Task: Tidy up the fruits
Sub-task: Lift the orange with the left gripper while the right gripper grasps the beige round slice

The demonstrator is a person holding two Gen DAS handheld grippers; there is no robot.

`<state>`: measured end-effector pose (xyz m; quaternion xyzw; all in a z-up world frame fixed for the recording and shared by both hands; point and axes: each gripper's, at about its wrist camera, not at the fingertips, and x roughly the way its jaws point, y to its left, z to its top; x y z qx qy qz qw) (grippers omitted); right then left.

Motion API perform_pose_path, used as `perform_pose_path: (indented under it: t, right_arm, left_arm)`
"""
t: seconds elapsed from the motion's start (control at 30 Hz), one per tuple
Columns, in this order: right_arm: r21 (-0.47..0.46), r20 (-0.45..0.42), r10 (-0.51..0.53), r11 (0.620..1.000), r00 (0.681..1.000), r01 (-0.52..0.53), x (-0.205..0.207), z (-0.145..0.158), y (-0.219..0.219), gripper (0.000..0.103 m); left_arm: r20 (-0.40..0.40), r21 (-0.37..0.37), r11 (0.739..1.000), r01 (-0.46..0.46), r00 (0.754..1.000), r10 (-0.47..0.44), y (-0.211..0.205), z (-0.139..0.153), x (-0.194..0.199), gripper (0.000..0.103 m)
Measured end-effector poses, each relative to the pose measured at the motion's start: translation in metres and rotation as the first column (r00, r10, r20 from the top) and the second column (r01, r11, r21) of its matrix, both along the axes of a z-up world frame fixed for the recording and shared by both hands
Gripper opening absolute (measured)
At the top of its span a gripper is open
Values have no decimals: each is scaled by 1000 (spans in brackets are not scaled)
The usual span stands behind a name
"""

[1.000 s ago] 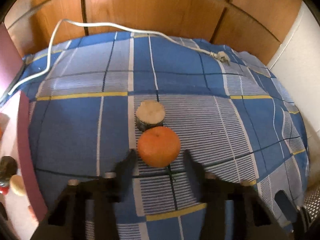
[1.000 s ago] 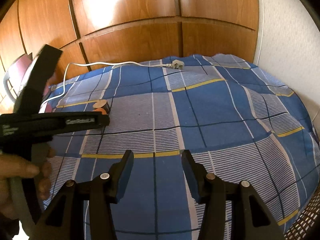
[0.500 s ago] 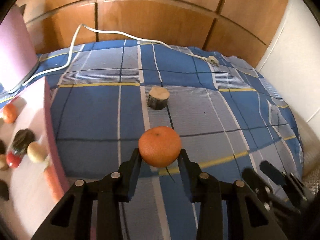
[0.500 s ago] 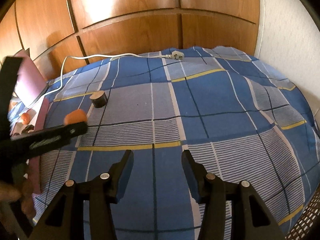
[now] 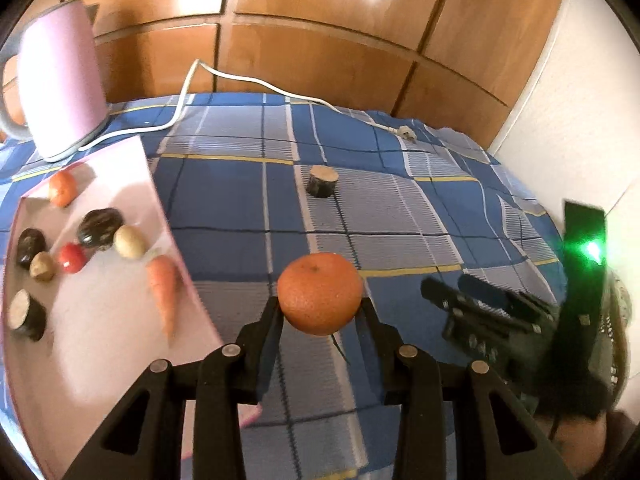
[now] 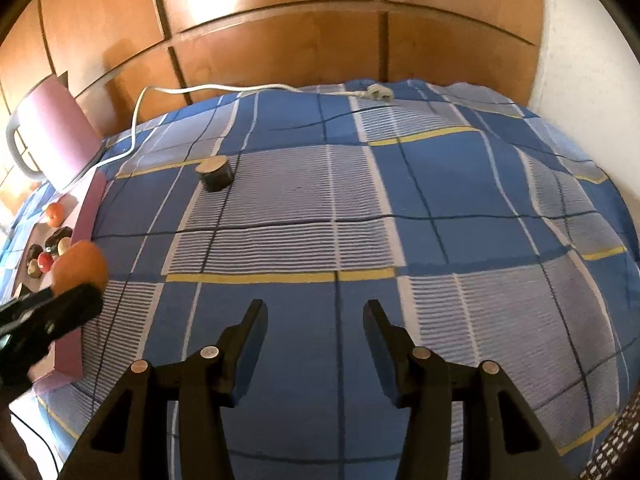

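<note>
My left gripper is shut on an orange and holds it in the air above the blue checked cloth, just right of the pink tray. The orange also shows at the left edge of the right wrist view. The tray holds a second orange, a carrot, a red fruit, and several dark and pale pieces. A dark cylindrical piece with a pale top stands on the cloth farther back, also in the right wrist view. My right gripper is open and empty over the cloth.
A pink kettle stands behind the tray, its white cord and plug trailing across the far cloth. A wooden wardrobe lines the back and a white wall the right. My right gripper shows at the right.
My left gripper closed on the orange, lifted it off the cloth and swung left towards the tray, bringing the tray and kettle into view. The right gripper stayed open, nearly still.
</note>
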<state>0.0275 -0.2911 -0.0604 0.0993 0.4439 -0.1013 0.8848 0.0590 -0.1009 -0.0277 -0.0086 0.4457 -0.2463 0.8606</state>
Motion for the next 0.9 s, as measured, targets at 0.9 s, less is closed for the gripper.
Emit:
perform_pose_path:
  t: [0.9]
  right_arm:
    - [-119, -42, 240, 963, 970, -244, 148, 10, 63, 58]
  left_arm:
    - [10, -33, 988, -148, 989, 148, 88, 5, -12, 38]
